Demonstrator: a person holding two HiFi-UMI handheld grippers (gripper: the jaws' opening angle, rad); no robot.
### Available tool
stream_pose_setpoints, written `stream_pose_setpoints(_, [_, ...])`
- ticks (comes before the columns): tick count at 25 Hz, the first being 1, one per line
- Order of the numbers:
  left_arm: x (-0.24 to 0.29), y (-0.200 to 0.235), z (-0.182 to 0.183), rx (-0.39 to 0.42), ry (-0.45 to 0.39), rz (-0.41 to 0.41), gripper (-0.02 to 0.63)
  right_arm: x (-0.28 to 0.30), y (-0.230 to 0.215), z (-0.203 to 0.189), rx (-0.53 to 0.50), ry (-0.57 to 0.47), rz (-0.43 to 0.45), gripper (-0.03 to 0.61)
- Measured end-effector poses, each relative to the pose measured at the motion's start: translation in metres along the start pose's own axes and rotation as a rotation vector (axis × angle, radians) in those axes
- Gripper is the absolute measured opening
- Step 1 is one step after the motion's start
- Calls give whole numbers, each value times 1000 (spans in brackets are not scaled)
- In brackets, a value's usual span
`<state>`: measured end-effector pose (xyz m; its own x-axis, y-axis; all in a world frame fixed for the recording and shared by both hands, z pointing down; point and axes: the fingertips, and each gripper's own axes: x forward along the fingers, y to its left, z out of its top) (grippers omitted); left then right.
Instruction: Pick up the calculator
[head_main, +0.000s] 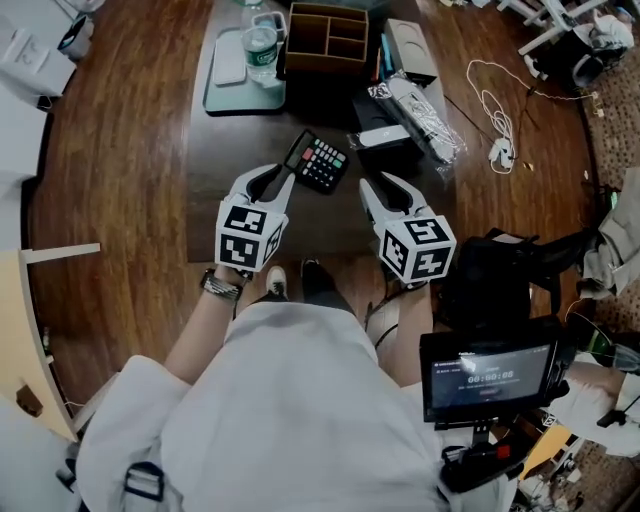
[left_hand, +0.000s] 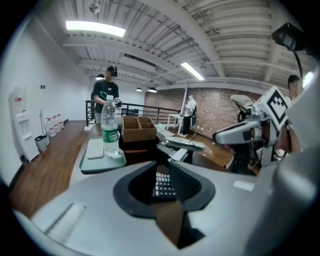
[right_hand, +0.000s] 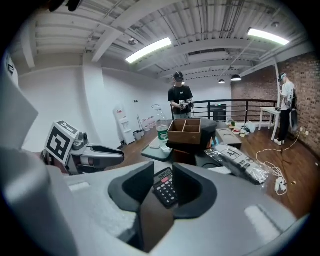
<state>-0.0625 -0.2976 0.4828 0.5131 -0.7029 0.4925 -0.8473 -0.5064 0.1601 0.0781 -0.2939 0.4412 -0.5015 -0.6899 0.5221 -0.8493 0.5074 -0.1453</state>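
Note:
A black calculator (head_main: 318, 162) with white, red and green keys lies tilted on the dark table (head_main: 220, 170), just beyond both grippers. My left gripper (head_main: 270, 183) hovers at its near left, jaws open and empty. My right gripper (head_main: 386, 188) hovers at its near right, also open and empty. In the left gripper view the calculator (left_hand: 162, 185) shows through the gap of the left gripper (left_hand: 165, 172), farther off and untouched. In the right gripper view the calculator (right_hand: 165, 188) shows likewise beyond the right gripper (right_hand: 164, 175).
Behind the calculator stand a wooden divided box (head_main: 326, 38), a green tray (head_main: 222, 100) with a water bottle (head_main: 262, 48), and a plastic-wrapped item (head_main: 420, 115). A white cable (head_main: 497, 125) lies at the right. A camera rig's screen (head_main: 487, 375) sits near my right side. People stand far off.

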Motion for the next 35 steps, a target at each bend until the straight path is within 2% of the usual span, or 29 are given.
stream_pose_setpoints(9, [53, 19, -43, -57, 129, 42, 94, 48, -34, -45, 38, 155, 32, 106])
stream_pose_setpoints(12, [66, 25, -60, -72, 169, 61, 94, 66, -43, -60, 21, 211, 40, 104])
stream_pose_setpoints(17, [82, 32, -79, -45, 234, 105, 94, 97, -42, -89, 65, 286, 101, 106])
stream_pose_setpoints(23, [95, 48, -98, -98, 267, 137, 94, 122, -47, -107, 132, 329, 126, 106])
stream_pose_setpoints(27, [103, 54, -106, -127, 281, 145, 95, 134, -59, -114, 150, 355, 112, 106])
stream_pose_setpoints(30, [116, 58, -110, -123, 278, 128, 141, 142, -68, -120, 170, 374, 106, 106])
stream_pose_setpoints(32, [123, 61, -116, -132, 290, 119, 146, 146, -71, -126, 183, 385, 115, 106])
stream_pose_setpoints(35, [130, 64, -123, -201, 289, 103, 146, 152, -70, -131, 197, 397, 129, 106])
